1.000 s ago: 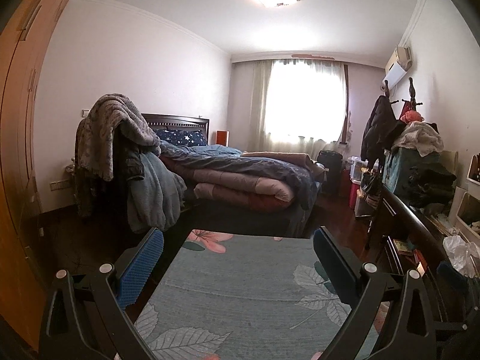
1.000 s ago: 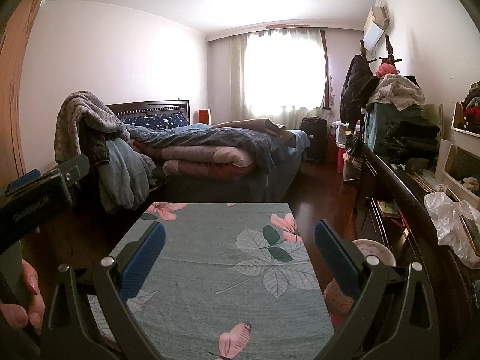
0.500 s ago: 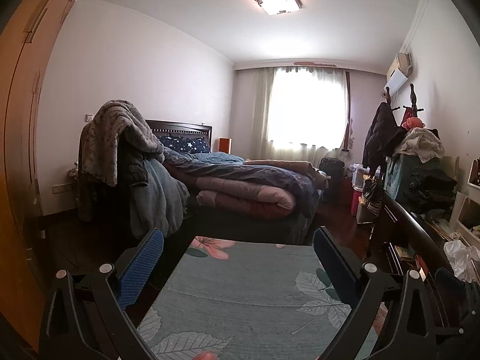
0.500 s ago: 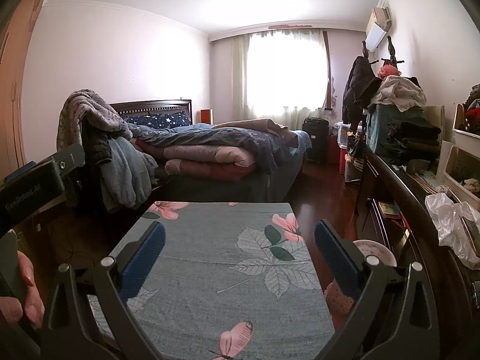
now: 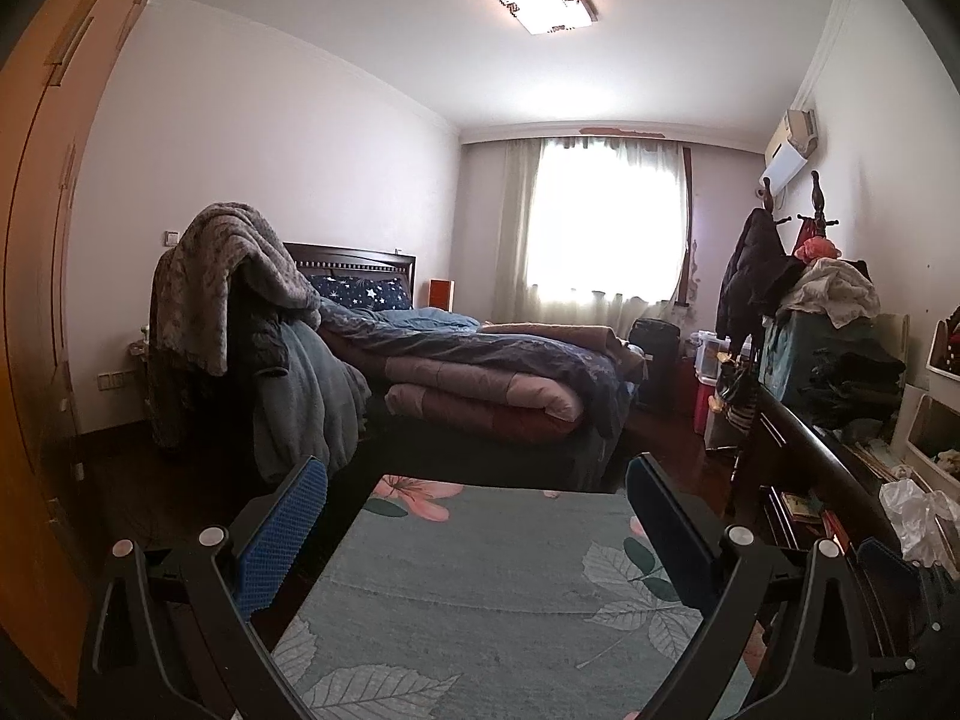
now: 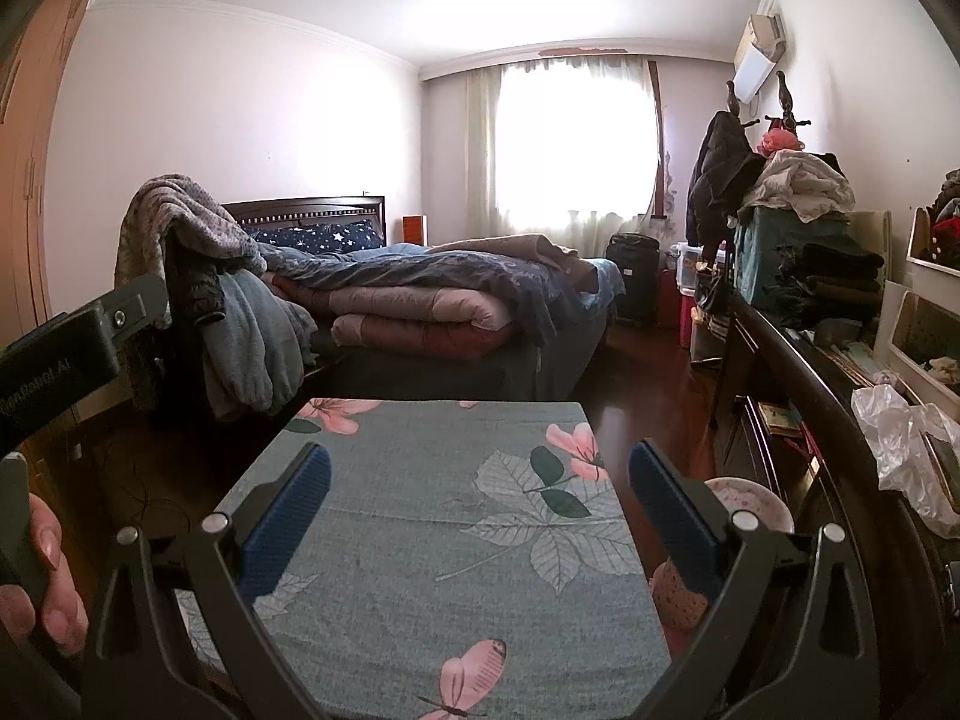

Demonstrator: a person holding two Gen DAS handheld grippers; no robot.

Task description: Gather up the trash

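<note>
My left gripper (image 5: 477, 501) is open and empty, held above a table with a teal floral cloth (image 5: 480, 588). My right gripper (image 6: 480, 483) is open and empty above the same cloth (image 6: 420, 516). The left gripper's body and the hand holding it show at the left edge of the right wrist view (image 6: 60, 354). A crumpled clear plastic bag (image 6: 906, 456) lies on the dark sideboard to the right; it also shows in the left wrist view (image 5: 915, 516). No trash shows on the cloth.
A bed (image 6: 432, 300) piled with quilts stands beyond the table. Clothes hang over a chair (image 6: 198, 276) at left. A dark sideboard (image 6: 828, 420) with clutter runs along the right. A pale speckled bin (image 6: 747, 504) sits beside the table's right edge. A wooden wardrobe (image 5: 36, 300) is at left.
The left gripper has tilted upward, so more ceiling and less of the cloth shows. The right gripper has barely moved. Both stay open.
</note>
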